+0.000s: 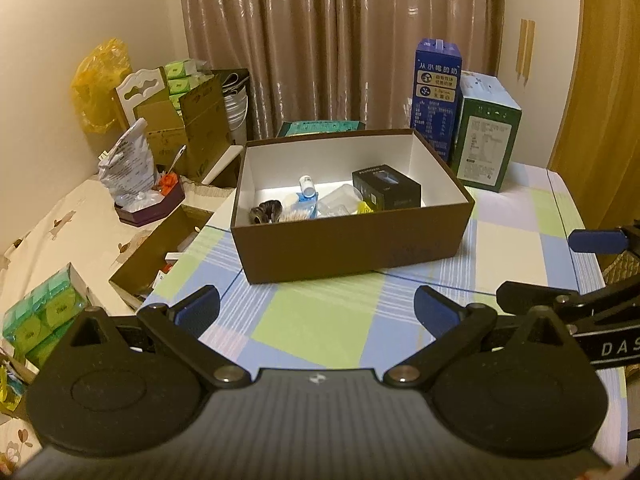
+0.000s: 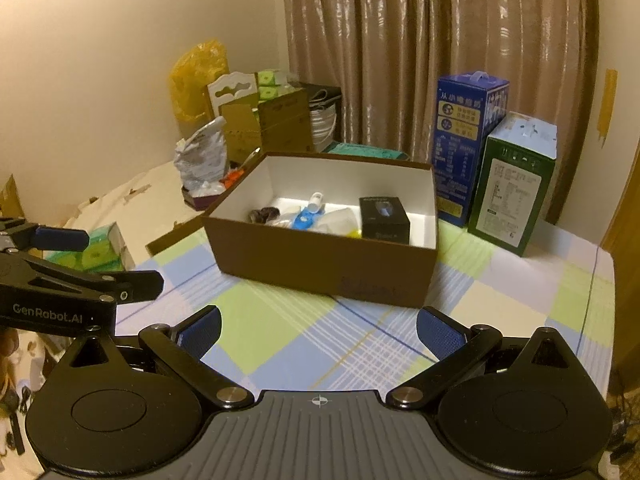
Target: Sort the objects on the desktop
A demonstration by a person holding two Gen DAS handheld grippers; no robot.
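two grippers, both mine, hang over the checked cloth (image 1: 312,320) with nothing in them. my left gripper (image 1: 316,312) has its fingers spread wide, bare cloth between the blue pads; my right gripper (image 2: 318,330) is spread the same way and just as empty.

everything small that i can see sits in the brown box (image 1: 348,244), which stands in the middle of the table, beyond both sets of fingertips. inside it, the black carton (image 1: 386,188) is at the right end, a white bottle (image 1: 307,185) stands further left, a clear plastic tub (image 1: 338,202) lies between them, and a dark furry lump (image 1: 266,213) is in the near left corner. no loose piece lies on the cloth in front of me, so i judge the sorting nearly or fully done.

if the box itself must shift, i'd expect it to be light but wide, with thin card walls that flex; i'd pinch one wall near a corner, where it is stiffest. the black carton looks stiff and square, easy to take across its short sides. the bottle looks smooth and round, likely to slip or roll, so i'd grip it low on the body. the tub seems thin and would buckle under a hard squeeze.

the blue carton (image 1: 436,96) and green carton (image 1: 486,144) stand upright behind the box, to its right.
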